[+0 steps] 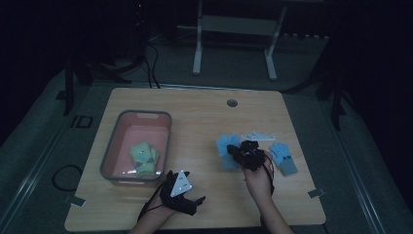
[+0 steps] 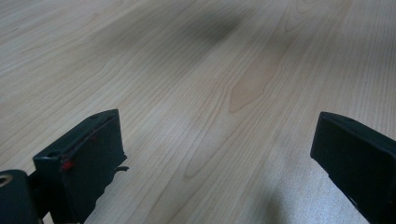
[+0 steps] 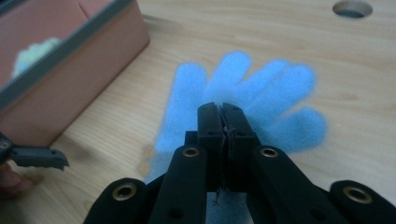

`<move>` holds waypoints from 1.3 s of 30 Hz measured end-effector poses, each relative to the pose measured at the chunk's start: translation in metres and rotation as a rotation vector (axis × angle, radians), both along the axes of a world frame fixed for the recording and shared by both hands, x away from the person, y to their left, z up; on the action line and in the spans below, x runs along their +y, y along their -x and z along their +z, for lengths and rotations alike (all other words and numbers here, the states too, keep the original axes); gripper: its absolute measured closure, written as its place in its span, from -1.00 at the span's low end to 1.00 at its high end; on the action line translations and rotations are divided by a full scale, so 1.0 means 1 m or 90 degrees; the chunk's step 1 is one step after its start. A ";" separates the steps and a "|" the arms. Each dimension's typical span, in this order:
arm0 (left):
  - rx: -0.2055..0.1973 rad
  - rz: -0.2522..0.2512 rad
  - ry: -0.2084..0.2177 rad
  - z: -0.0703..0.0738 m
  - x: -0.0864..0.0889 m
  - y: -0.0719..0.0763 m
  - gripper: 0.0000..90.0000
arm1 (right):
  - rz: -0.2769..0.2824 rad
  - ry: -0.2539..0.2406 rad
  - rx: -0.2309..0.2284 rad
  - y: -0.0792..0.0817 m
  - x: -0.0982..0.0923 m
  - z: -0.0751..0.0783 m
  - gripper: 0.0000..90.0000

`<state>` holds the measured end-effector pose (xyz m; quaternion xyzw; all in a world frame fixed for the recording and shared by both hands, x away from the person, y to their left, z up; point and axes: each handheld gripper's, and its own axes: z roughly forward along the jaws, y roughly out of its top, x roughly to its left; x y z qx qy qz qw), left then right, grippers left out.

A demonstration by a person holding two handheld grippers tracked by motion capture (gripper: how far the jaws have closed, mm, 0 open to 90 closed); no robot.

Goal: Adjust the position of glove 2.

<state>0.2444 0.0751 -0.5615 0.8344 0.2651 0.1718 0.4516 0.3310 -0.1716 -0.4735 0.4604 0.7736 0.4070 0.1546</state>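
Done: yellow-green knit glove (image 1: pixel 144 158) in pink plastic bin (image 1: pixel 111 155) | now: right gripper (image 3: pixel 222 122) jaws pinched tight on light-blue knit glove (image 3: pixel 261 100), over tabletop (image 1: pixel 204 117) | left gripper (image 2: pixel 219 158) jaws wide, empty | left: second blue glove (image 1: pixel 284 158) lying right.

Bare table (image 1: pixel 204 117) between bin (image 1: pixel 109 161) and glove (image 1: pixel 225 146)

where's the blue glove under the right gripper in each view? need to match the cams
High view: blue glove right of centre on the table, its fingers left of the right gripper.
Left gripper view: bare wood between the left gripper's open jaws; no glove.
Right gripper view: centre, fingers spread beyond the closed jaws.
Shared landmark: pink bin, left of the glove in both.
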 end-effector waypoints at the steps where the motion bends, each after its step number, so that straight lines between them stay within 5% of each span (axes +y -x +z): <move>1: 0.000 -0.001 0.000 0.000 0.000 0.000 -0.94 | -0.008 0.008 -0.005 0.002 0.002 -0.004 0.94; 15: -0.004 0.002 0.004 0.000 0.001 0.000 -0.94 | -0.015 0.070 0.044 -0.009 0.006 -0.065 0.89; 20: -0.008 -0.003 -0.009 -0.001 0.000 0.001 -0.94 | -0.013 0.084 0.040 -0.013 0.005 -0.079 0.56; 31: -0.005 -0.003 -0.006 -0.001 0.001 0.001 -0.94 | 0.005 0.087 0.041 -0.012 -0.001 -0.060 0.32; 39: -0.004 -0.004 -0.005 -0.002 0.000 0.001 -0.94 | 0.038 0.088 0.019 -0.016 -0.029 -0.038 0.28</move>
